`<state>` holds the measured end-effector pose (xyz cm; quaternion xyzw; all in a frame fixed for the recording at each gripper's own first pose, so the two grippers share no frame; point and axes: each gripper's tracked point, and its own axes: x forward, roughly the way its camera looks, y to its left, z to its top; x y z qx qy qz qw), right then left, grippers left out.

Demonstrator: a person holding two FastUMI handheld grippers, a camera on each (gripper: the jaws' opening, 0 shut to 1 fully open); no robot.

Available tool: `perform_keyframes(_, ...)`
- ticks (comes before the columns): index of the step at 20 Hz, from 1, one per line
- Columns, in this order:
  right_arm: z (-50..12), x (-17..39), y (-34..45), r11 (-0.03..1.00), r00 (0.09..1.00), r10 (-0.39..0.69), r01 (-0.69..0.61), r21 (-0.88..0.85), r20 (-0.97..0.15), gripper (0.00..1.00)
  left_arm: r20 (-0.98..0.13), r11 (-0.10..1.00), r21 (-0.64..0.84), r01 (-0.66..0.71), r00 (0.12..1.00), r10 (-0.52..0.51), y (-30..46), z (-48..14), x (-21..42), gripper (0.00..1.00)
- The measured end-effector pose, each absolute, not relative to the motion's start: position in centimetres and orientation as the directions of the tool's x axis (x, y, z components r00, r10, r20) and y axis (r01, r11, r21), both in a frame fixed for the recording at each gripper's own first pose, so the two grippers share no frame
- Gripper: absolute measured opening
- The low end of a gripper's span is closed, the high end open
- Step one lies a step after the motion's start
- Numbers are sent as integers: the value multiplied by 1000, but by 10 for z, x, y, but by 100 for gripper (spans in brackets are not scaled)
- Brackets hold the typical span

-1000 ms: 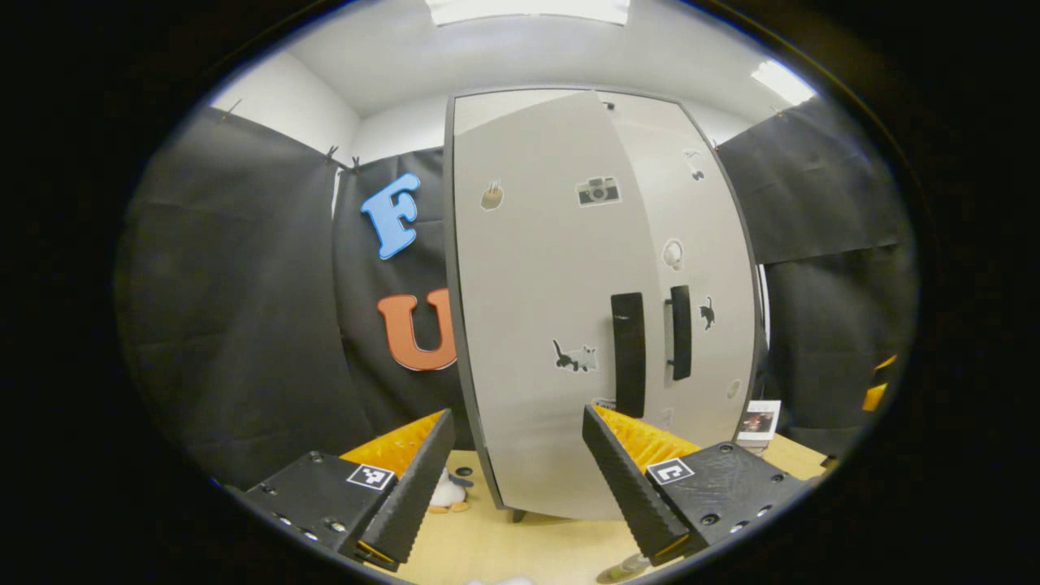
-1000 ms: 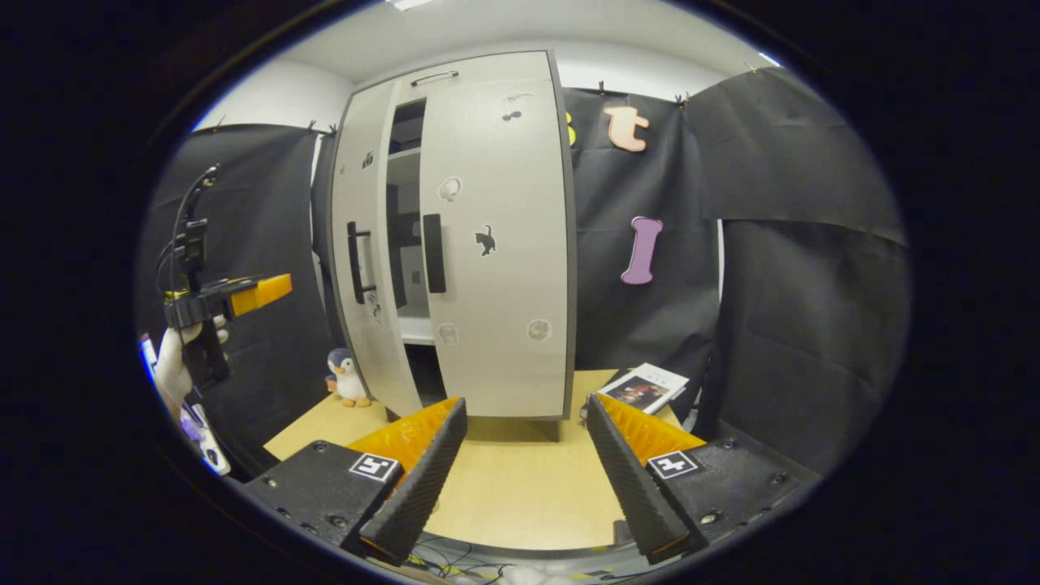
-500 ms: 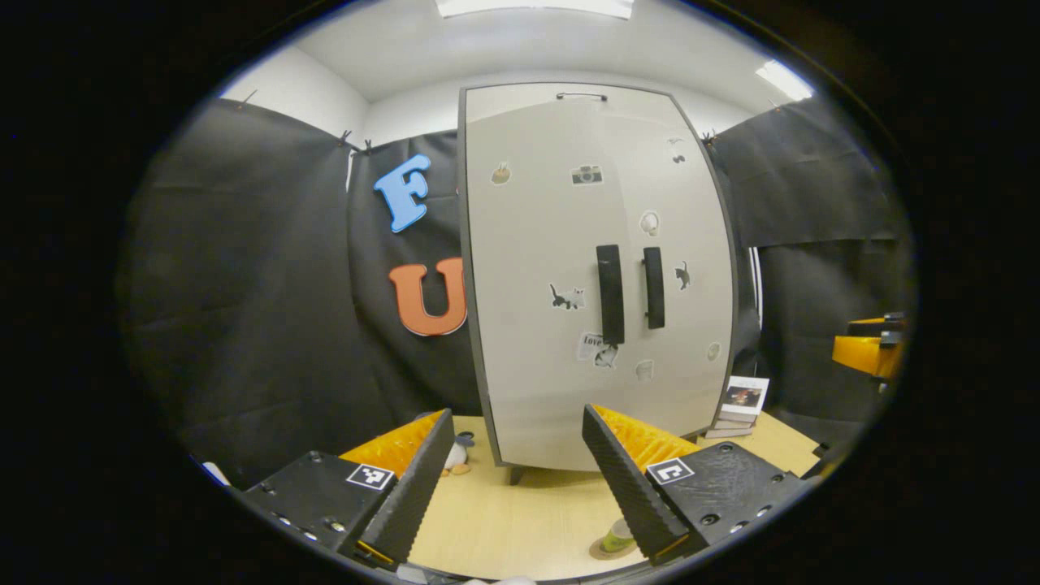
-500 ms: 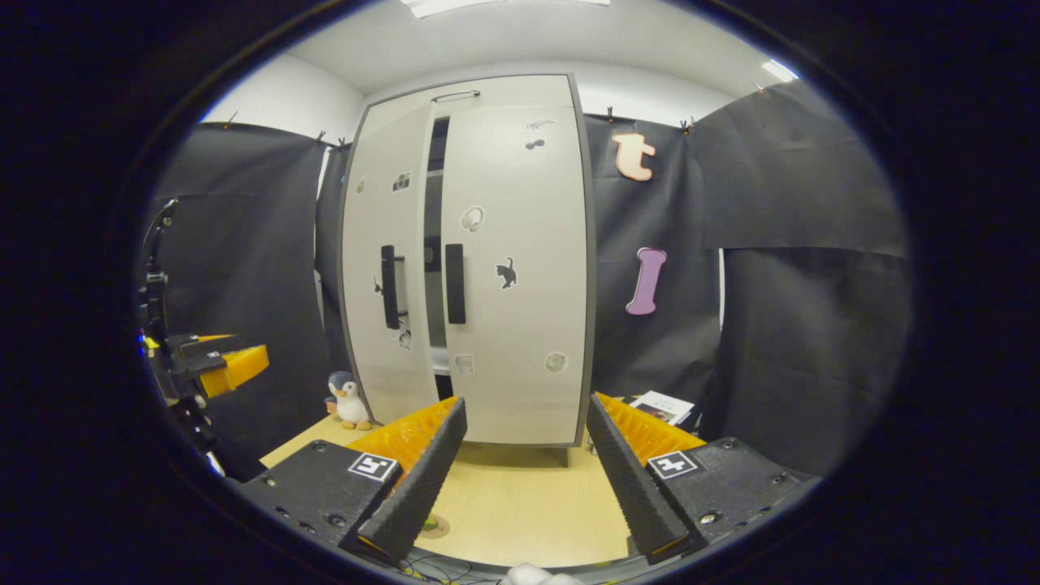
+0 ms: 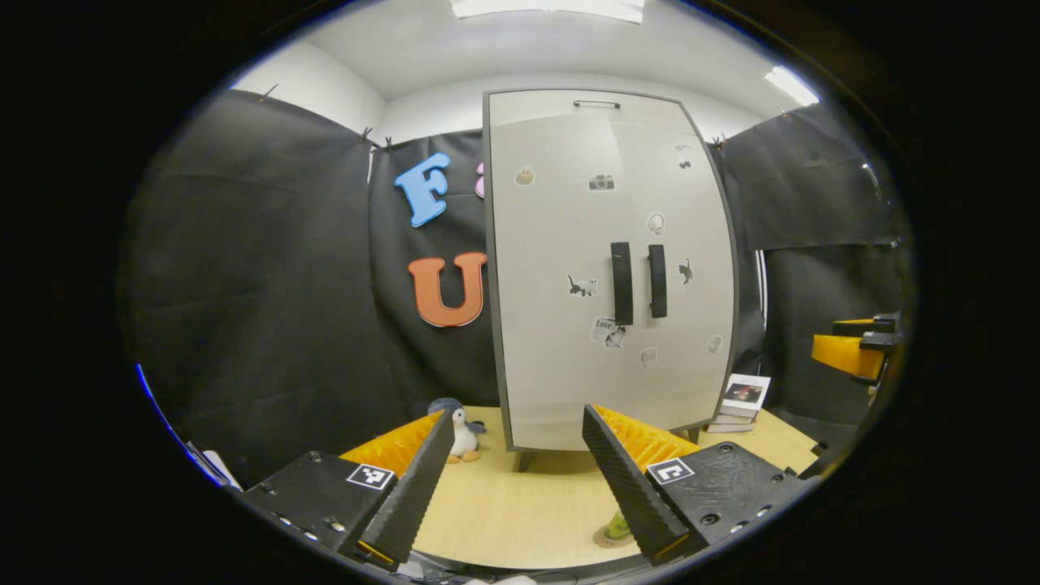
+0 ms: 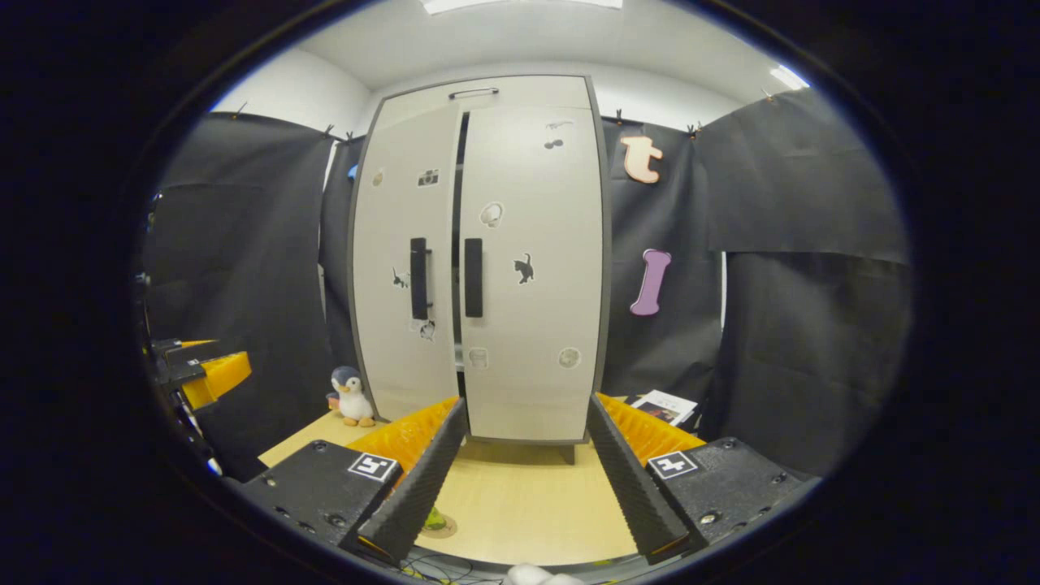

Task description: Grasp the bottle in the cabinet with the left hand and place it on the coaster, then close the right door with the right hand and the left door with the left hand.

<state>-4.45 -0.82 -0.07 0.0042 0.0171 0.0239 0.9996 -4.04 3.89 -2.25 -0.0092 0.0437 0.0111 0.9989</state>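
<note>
The grey cabinet (image 5: pixel 605 268) stands at the back of the wooden table, its two black handles side by side. In the right gripper view a thin dark gap still runs between the left door (image 6: pixel 402 260) and the right door (image 6: pixel 532 260). The greenish bottle (image 5: pixel 619 526) stands on the round coaster (image 6: pixel 439 526) near the table's front, partly hidden by my right-hand finger in the left gripper view. My left gripper (image 5: pixel 517 414) is open and empty, well back from the cabinet. My right gripper (image 6: pixel 526 402) is likewise open and empty. The left gripper (image 6: pixel 203 374) also shows at the left edge.
A toy penguin (image 5: pixel 463 435) sits on the table left of the cabinet. A small stack of books (image 5: pixel 743 398) lies to the cabinet's right. Bare wooden table (image 6: pixel 528 496) stretches between the cabinet and the front edge. Black cloth walls close in all round.
The left door has swung from ajar to almost shut. Both grippers have drawn back from the cabinet, and the left gripper has dropped lower in the right gripper view.
</note>
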Motion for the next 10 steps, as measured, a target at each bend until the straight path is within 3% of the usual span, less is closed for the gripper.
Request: perform_keyframes(10, 0, -51, -8, 999, 999, 37, -37, 8, -30, 97, -65, 1000, -21, 2, 998, -3, 37, -16, -34, 97)
